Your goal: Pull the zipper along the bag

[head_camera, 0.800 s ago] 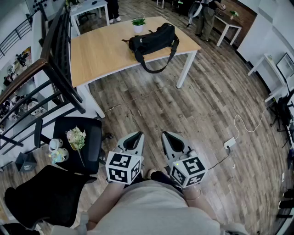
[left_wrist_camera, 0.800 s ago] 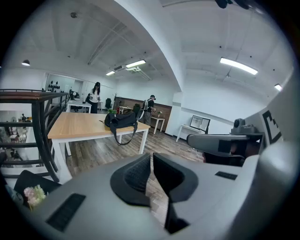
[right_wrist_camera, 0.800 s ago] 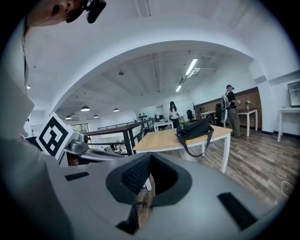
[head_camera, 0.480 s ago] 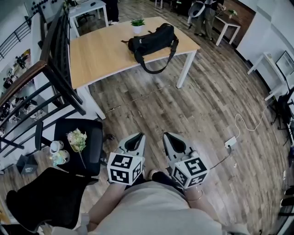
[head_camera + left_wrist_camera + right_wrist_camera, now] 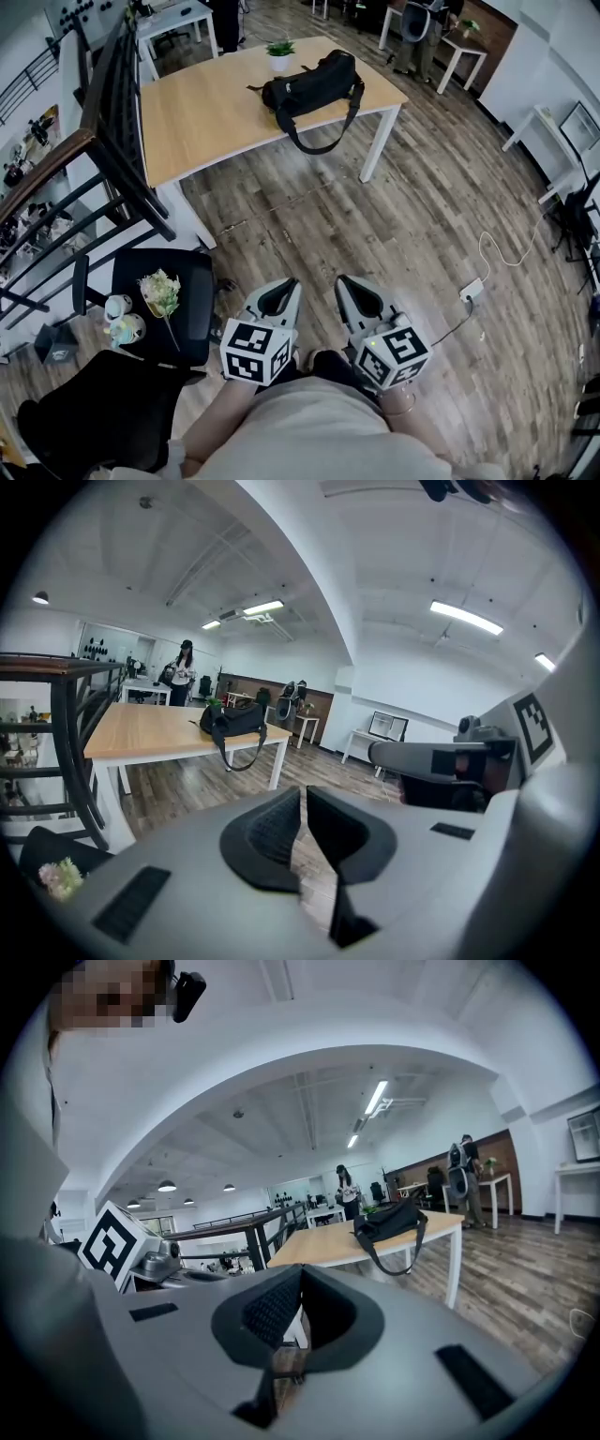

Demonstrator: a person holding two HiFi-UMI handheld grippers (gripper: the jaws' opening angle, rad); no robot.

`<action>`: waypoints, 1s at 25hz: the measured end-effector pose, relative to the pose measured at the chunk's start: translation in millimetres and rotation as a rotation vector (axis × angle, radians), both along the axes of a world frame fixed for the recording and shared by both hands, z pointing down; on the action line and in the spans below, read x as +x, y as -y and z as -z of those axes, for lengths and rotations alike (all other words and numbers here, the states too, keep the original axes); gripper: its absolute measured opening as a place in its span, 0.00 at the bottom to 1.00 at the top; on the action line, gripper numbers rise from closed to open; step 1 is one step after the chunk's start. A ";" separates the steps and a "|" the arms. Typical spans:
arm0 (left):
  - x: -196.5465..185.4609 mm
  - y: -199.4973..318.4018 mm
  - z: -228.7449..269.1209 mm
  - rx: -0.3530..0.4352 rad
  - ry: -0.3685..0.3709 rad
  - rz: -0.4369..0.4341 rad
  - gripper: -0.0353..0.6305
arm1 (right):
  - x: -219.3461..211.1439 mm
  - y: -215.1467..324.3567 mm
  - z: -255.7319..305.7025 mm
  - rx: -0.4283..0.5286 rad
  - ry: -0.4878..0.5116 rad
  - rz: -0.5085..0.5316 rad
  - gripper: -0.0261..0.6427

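A black bag with a hanging shoulder strap lies on the far right part of a wooden table; it also shows in the left gripper view as the bag and in the right gripper view as the bag. Both grippers are far from it, held close to the person's body over the floor. My left gripper is shut with nothing between its jaws. My right gripper is shut and empty too. The zipper is too small to make out.
A small potted plant stands behind the bag. A black stair railing runs along the left. A black chair holds flowers and cups. A white cable and plug lie on the wood floor at right. People stand at desks in the background.
Both grippers have shifted slightly down and right in the head view as the person moves; the table and bag sit a little higher in the picture. Both jaws stay shut.
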State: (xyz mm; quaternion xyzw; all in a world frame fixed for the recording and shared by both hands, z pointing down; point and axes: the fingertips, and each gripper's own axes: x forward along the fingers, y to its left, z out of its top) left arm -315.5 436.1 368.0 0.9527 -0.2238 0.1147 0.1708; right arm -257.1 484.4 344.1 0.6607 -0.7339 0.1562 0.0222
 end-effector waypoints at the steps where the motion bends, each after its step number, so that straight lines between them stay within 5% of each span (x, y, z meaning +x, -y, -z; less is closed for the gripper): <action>1: -1.6 0.5 -1.5 0.000 0.001 -0.006 0.11 | -1.4 0.1 -0.9 -0.006 -0.003 -0.005 0.05; 11: -25.9 25.1 -4.2 -0.001 -0.023 -0.014 0.12 | -12.7 8.4 -5.4 -0.026 -0.024 -0.043 0.12; 14: -27.3 34.4 -5.8 -0.013 -0.027 0.003 0.21 | -8.2 14.4 -3.1 -0.021 -0.027 -0.051 0.15; 25: 16.3 106.9 -8.3 0.002 -0.008 0.096 0.23 | 50.3 102.6 -9.1 -0.003 -0.025 0.003 0.20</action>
